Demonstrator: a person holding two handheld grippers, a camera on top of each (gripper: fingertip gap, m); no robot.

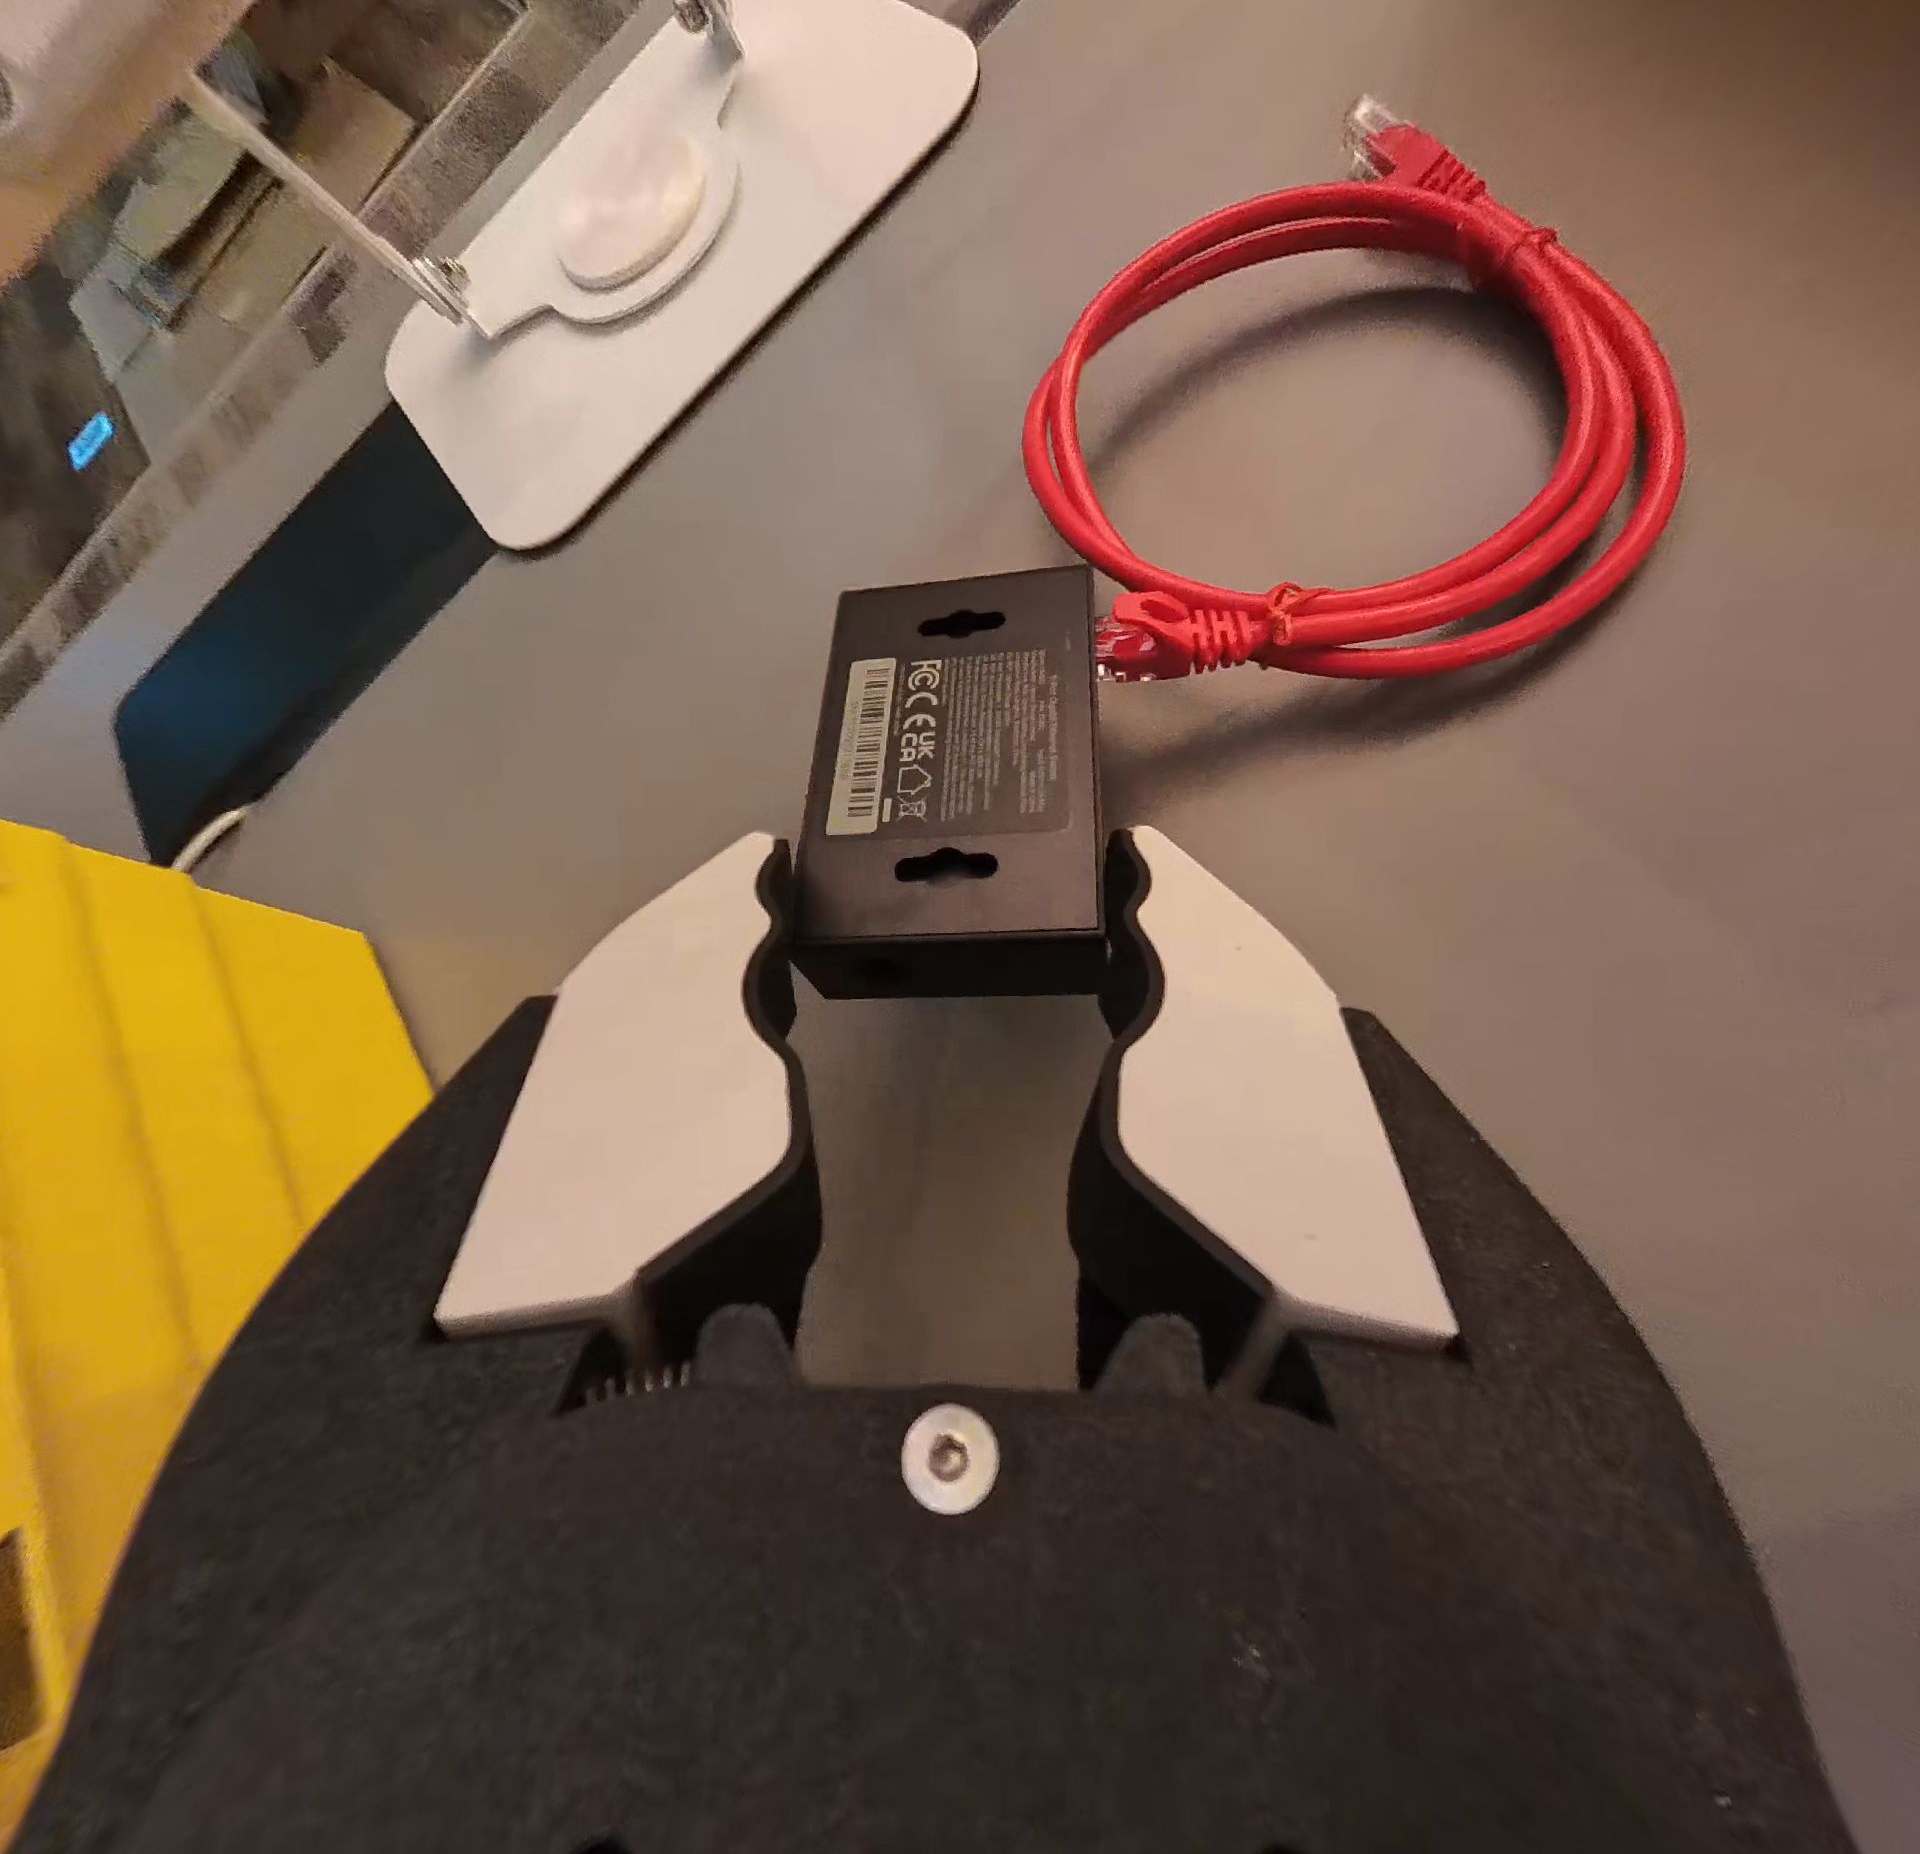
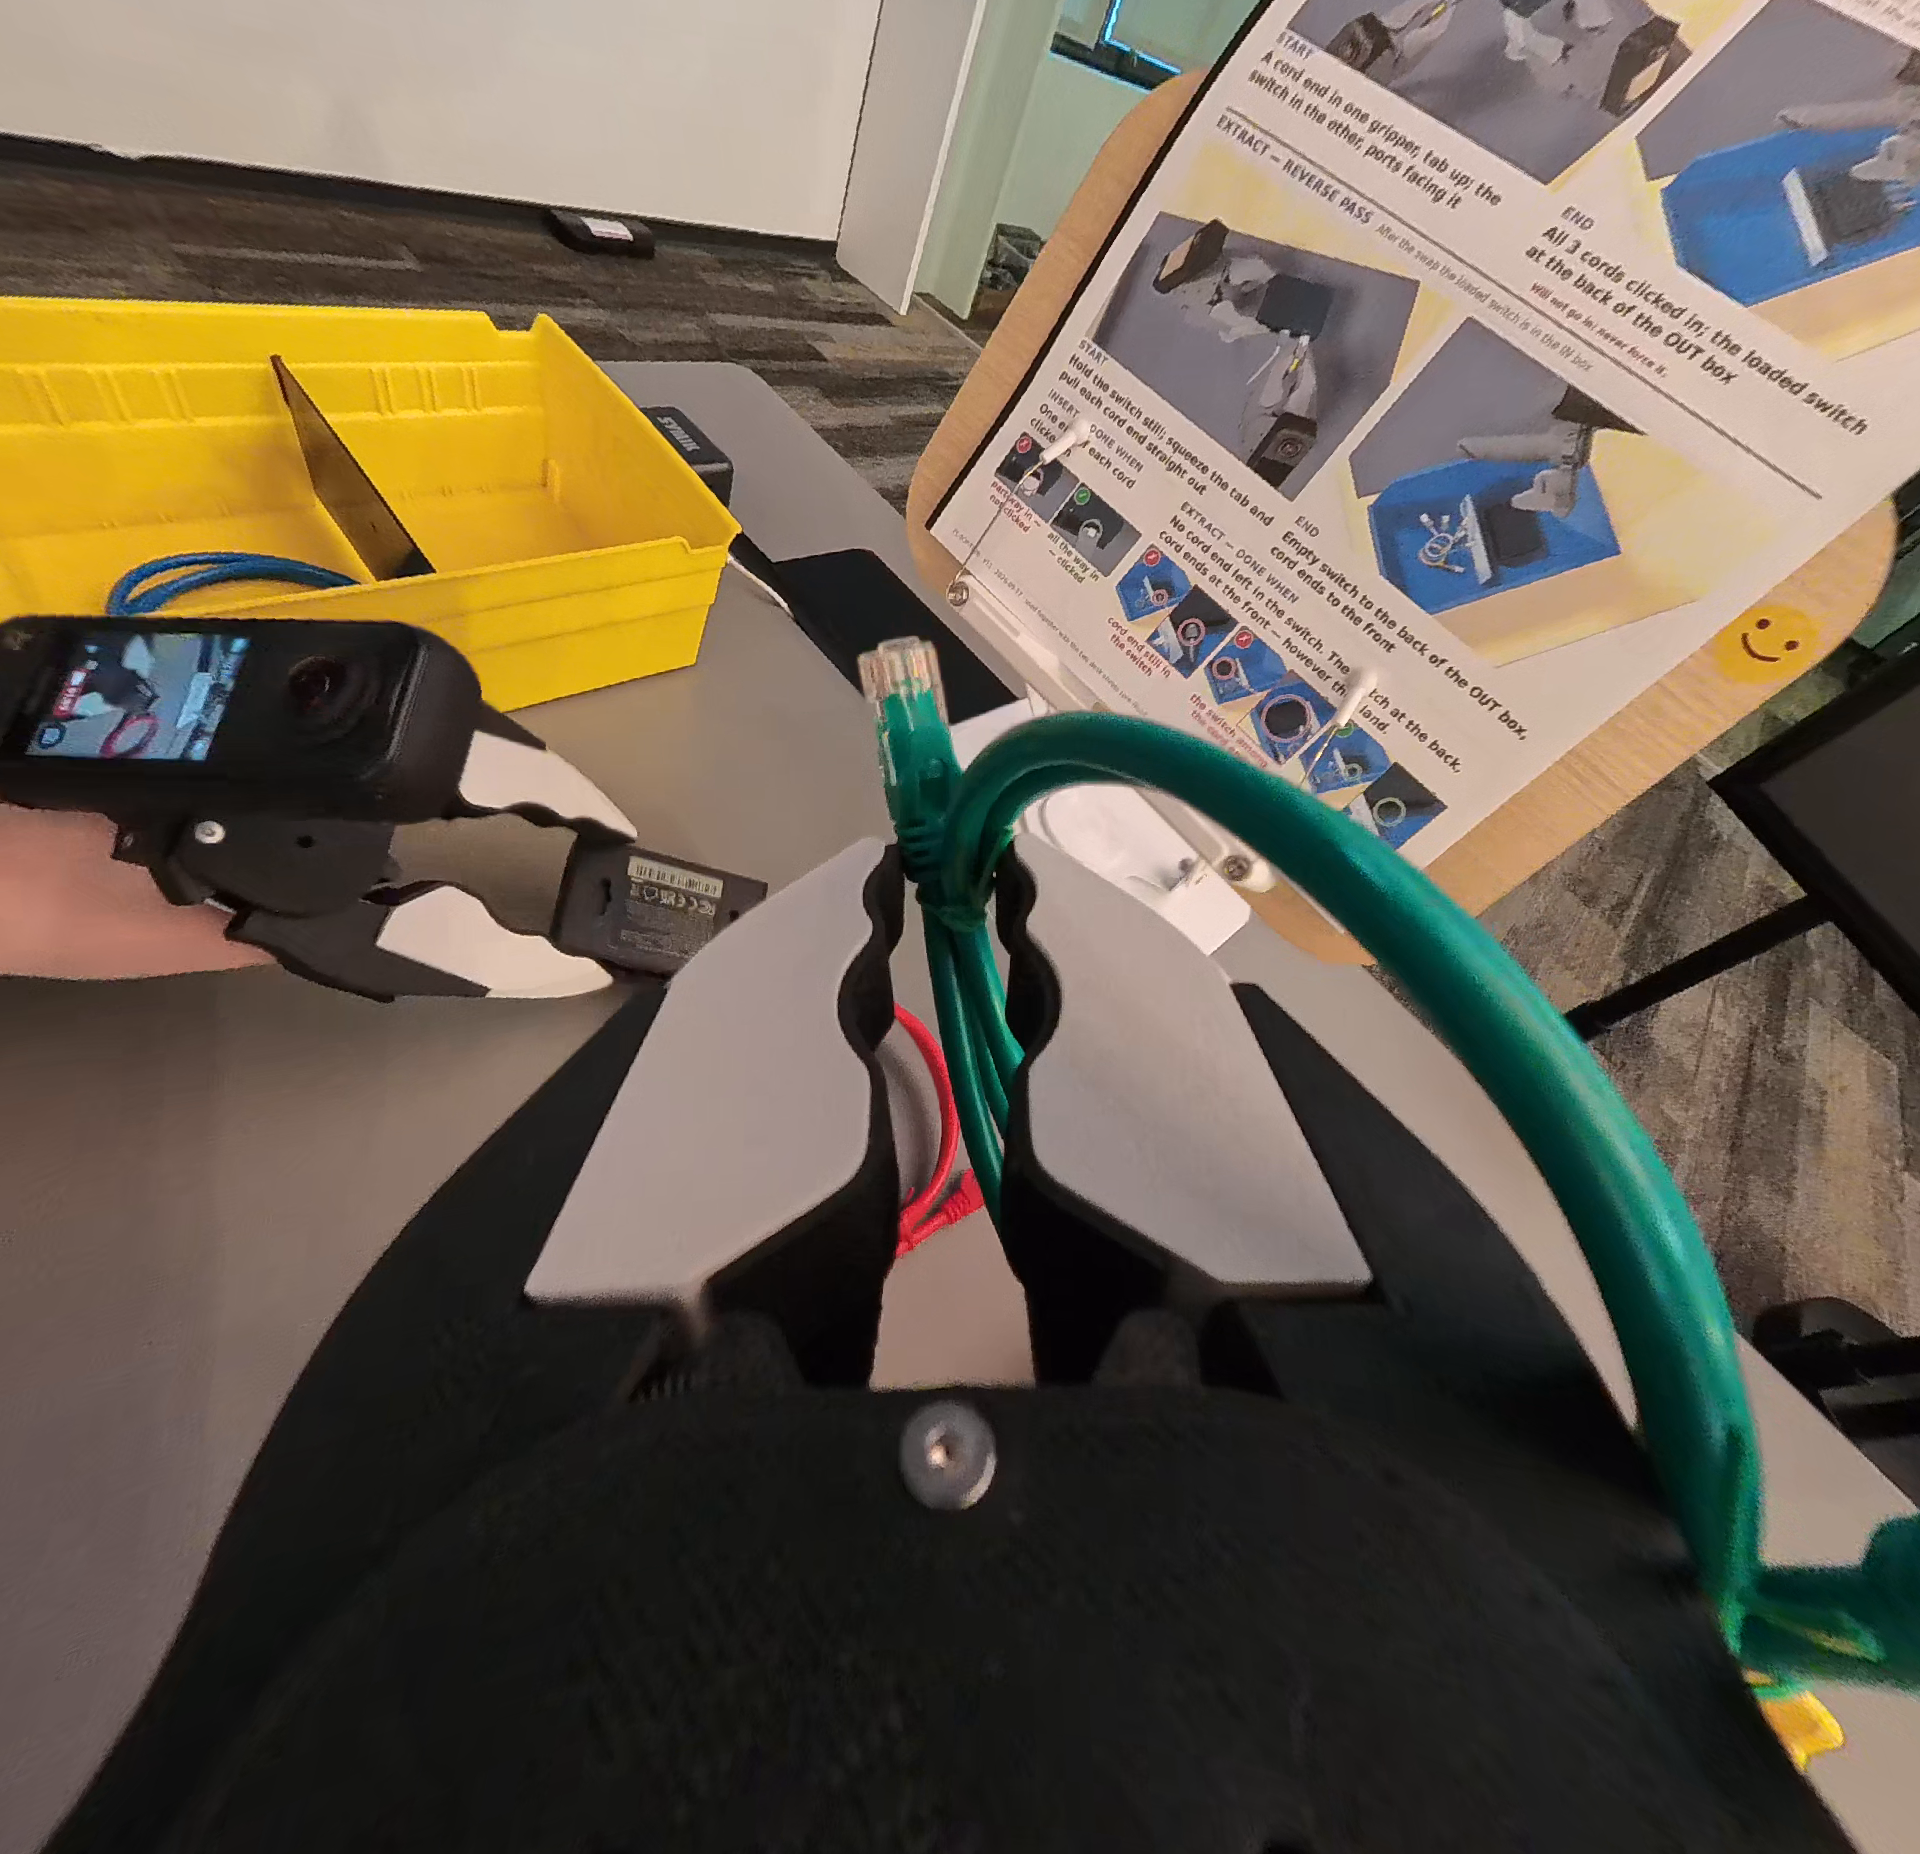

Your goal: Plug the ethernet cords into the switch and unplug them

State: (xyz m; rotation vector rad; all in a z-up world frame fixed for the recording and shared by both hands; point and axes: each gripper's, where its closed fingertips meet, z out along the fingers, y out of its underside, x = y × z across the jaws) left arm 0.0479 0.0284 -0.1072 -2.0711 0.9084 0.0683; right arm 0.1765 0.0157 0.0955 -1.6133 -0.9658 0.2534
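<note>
My left gripper (image 1: 948, 874) is shut on a small black switch (image 1: 951, 755), held label side up above the grey table. A coiled red ethernet cord (image 1: 1371, 412) lies on the table beyond it, one plug close to the switch's right side. My right gripper (image 2: 948, 890) is shut on a coiled green ethernet cord (image 2: 1351, 869), its clear plug (image 2: 902, 677) pointing up past the fingertips. In the right wrist view the left gripper (image 2: 499, 869) holds the switch (image 2: 655, 905) at the left, apart from the green plug. Part of the red cord (image 2: 930, 1129) shows below, between my right fingers.
A yellow bin (image 2: 582, 557) with a black divider holds a blue cord (image 2: 223, 573) at the left back. An instruction board (image 2: 1455, 350) leans on a white stand (image 1: 675, 256) at the back. The yellow bin's corner (image 1: 156, 1129) shows left of my left gripper.
</note>
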